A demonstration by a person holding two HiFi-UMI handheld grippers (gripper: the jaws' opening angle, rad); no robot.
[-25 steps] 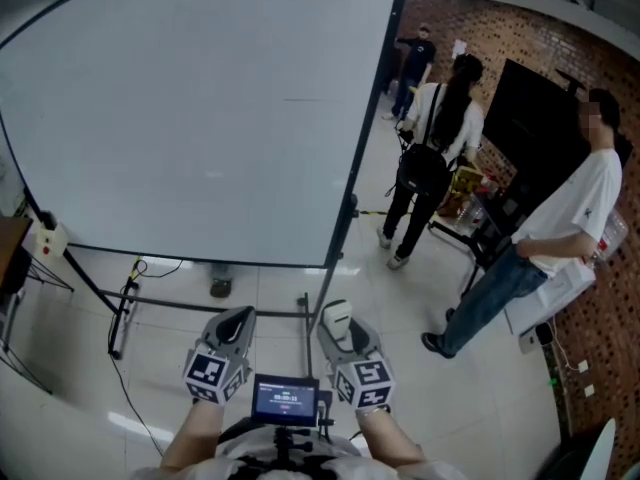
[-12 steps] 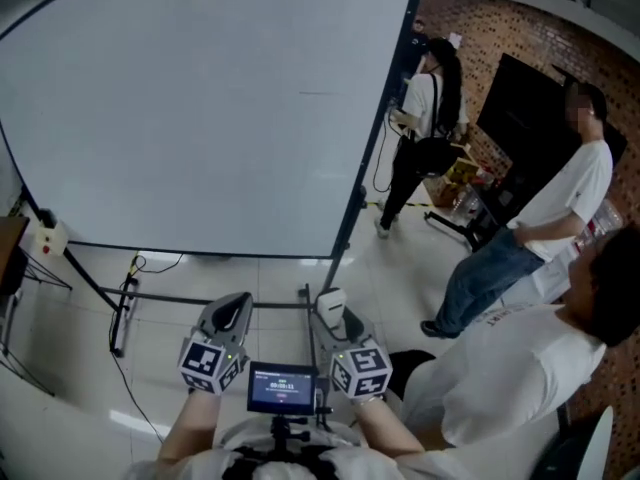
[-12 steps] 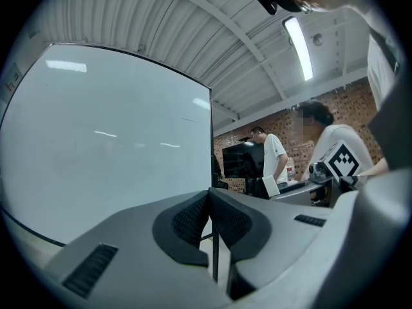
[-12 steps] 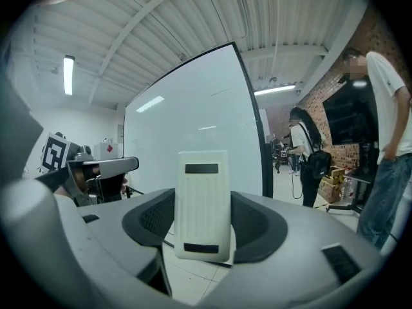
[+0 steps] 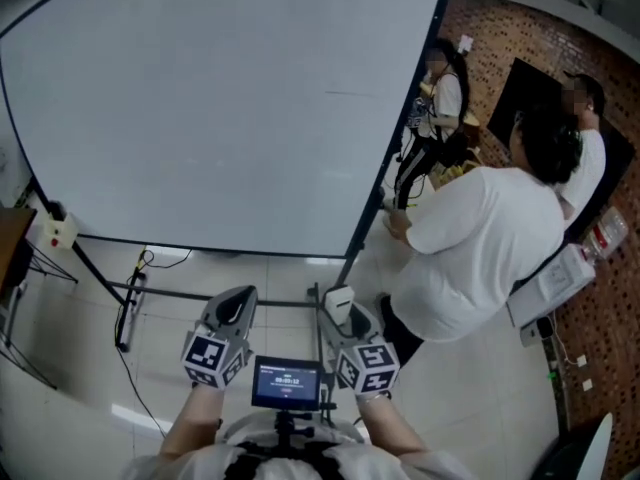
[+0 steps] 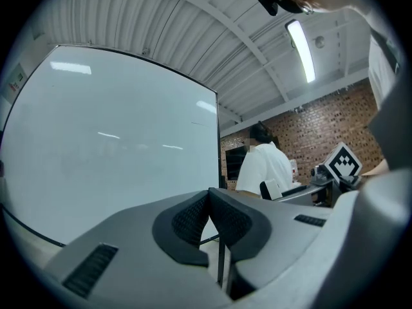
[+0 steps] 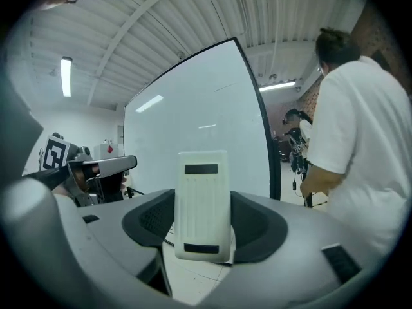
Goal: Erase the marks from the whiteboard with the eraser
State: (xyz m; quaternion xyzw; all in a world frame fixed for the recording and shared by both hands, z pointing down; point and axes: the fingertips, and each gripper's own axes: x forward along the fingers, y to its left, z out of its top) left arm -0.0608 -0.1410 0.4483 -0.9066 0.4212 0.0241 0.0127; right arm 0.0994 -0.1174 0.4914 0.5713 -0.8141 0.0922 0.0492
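Low in the frame's middle, the left gripper [image 5: 230,313] is held with jaws pressed together, the right gripper [image 5: 345,320] beside it clamped on the eraser [image 7: 203,201].

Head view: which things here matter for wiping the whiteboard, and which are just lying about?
For the job:
whiteboard
faint line on it
eraser, clamped in the right gripper

Just about:
left gripper, shut on nothing
person in a white shirt
white box by the board's stand

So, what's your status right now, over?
Left gripper jaws shut, empty. Right gripper shut on eraser, held low, off whiteboard. Faint mark upper right. Person in white shirt at board's right edge.
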